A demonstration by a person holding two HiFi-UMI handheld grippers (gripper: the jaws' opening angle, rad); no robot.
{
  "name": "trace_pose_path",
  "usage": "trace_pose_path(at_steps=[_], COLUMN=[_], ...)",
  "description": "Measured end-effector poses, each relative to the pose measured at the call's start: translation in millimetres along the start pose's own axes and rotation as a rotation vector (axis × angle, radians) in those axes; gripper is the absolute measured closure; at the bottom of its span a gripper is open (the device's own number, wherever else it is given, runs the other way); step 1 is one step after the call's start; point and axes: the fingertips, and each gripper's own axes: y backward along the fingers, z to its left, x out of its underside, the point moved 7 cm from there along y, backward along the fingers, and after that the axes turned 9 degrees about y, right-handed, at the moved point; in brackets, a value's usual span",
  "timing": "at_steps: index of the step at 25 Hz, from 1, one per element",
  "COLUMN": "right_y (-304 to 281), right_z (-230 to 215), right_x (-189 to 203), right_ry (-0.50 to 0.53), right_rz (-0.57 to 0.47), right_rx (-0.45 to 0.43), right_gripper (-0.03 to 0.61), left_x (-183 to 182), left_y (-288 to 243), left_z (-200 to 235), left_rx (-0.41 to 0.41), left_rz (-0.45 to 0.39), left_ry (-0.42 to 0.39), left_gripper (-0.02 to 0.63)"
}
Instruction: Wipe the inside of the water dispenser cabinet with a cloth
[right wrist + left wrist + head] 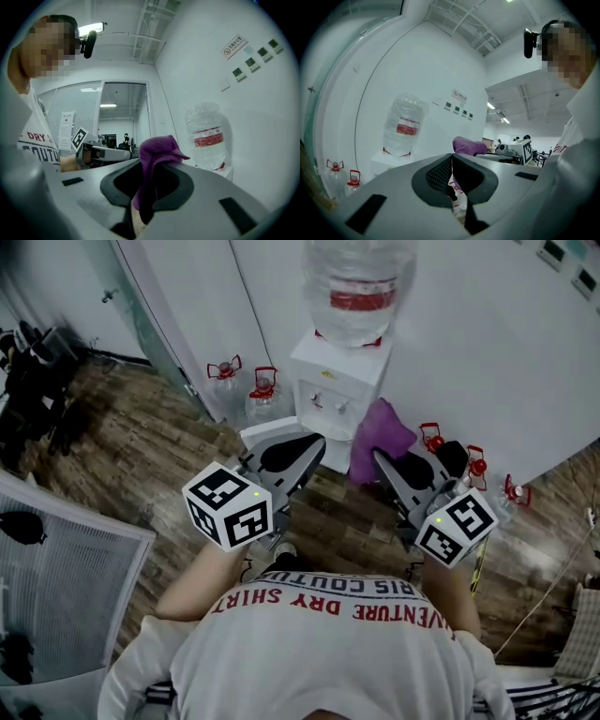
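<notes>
**Left gripper** [451, 157]: nearest. The jaws are closed tip to tip with nothing between them. It is held forward over the wooden floor [141, 456].

**Right gripper** [153, 162]: beside the left one. Its jaws are clamped on a purple cloth [159, 145], which bunches above the pads and trails below them.

**Water dispenser** [339, 371]: white, backed against the wall [487, 352]. An inverted water bottle [358, 282] sits on top and the taps face the person. The cloth hangs just in front of its right side and appears not to touch it.

**Spare bottles**: red-capped, with a pair to the dispenser's left [246, 382] and a row to its right [474, 463].

**Progress**: the wiping looks not yet begun. The cloth is gripped and brought up to the dispenser. The grippers mask the lower cabinet, so whether its door is open cannot be told. Reaching inside and wiping are still to do.

**Room**:
- The floor is open straight ahead.
- Bottles crowd both sides of the dispenser.
- The wall closes the back.
- A glass partition [150, 306] stands far left.
- The empty left gripper is likely free for the door.
</notes>
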Motion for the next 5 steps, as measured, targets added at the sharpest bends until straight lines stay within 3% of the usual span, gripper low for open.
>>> trace_pose_path(at_steps=[5], right_y=[16.1], right_z=[9.9], right_x=[-5.0], right_ry=[-0.008], right_rz=[-0.006], right_rx=[0.006], right_gripper=[0.515], left_x=[2.8], left_y=[10.8], left_z=[-16.6], left_rx=[0.003], left_rz=[-0.014], left_ry=[-0.004], left_gripper=[0.586])
